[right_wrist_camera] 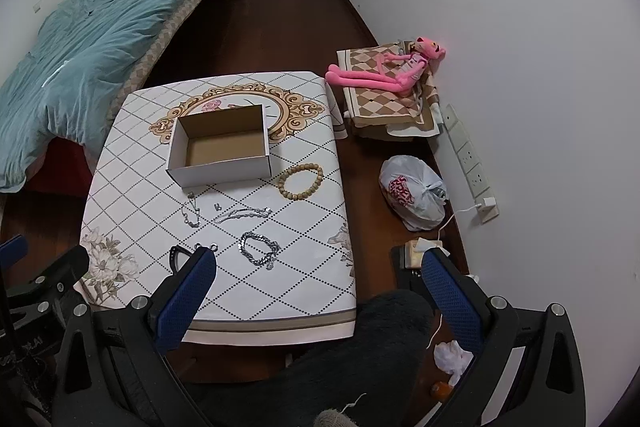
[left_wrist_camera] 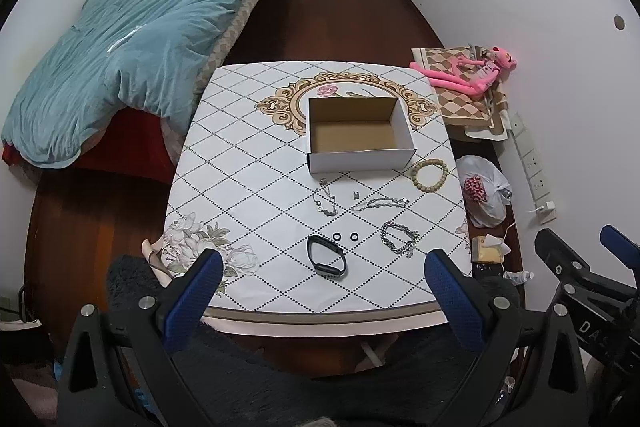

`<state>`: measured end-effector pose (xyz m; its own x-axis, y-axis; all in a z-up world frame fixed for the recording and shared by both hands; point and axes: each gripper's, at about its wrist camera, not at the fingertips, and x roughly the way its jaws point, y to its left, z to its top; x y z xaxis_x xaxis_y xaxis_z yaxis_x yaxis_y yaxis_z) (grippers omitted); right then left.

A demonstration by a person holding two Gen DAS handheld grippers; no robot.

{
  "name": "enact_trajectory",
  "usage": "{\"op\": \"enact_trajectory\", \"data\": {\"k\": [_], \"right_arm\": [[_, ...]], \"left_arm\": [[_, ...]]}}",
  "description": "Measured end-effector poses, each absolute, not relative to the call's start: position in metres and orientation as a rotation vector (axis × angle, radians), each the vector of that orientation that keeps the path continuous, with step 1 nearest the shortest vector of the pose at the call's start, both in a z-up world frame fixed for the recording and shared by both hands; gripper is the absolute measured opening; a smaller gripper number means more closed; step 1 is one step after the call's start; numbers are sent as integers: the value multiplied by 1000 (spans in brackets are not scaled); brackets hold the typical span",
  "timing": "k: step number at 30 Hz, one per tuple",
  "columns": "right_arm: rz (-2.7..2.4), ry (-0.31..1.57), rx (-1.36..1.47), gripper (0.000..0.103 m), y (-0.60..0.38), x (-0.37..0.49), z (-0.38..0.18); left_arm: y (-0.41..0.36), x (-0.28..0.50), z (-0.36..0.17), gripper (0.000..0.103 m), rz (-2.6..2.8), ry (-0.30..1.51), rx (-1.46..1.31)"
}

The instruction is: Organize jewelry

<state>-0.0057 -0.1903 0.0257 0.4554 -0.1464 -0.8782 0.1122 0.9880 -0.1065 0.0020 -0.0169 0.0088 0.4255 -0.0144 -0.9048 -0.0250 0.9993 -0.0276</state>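
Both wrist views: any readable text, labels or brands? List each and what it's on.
"DAS", cut off: on the right tongs' black frame, left wrist view.
Red print on the white plastic bag: too blurred to read.
White lettering on the left tongs' frame: upside down, unreadable.
Cardboard box: none.

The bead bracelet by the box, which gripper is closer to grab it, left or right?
Probably the right gripper. The bead bracelet lies toward the table's right edge, on that gripper's side. The left gripper, also open and empty, sits nearer the black band.
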Motion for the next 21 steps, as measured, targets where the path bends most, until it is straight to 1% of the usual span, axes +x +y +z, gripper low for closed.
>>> {"op": "enact_trajectory", "data": {"k": [11, 21], "right_arm": [[-160, 1094, -36, 103, -191, -6, 23], [-167, 1127, -33, 103, -193, -4, 8]], "left_arm": [[-19, 2, 3, 103, 5, 1147, -40], [-21, 3, -6, 103, 2, 1167, -33]]}}
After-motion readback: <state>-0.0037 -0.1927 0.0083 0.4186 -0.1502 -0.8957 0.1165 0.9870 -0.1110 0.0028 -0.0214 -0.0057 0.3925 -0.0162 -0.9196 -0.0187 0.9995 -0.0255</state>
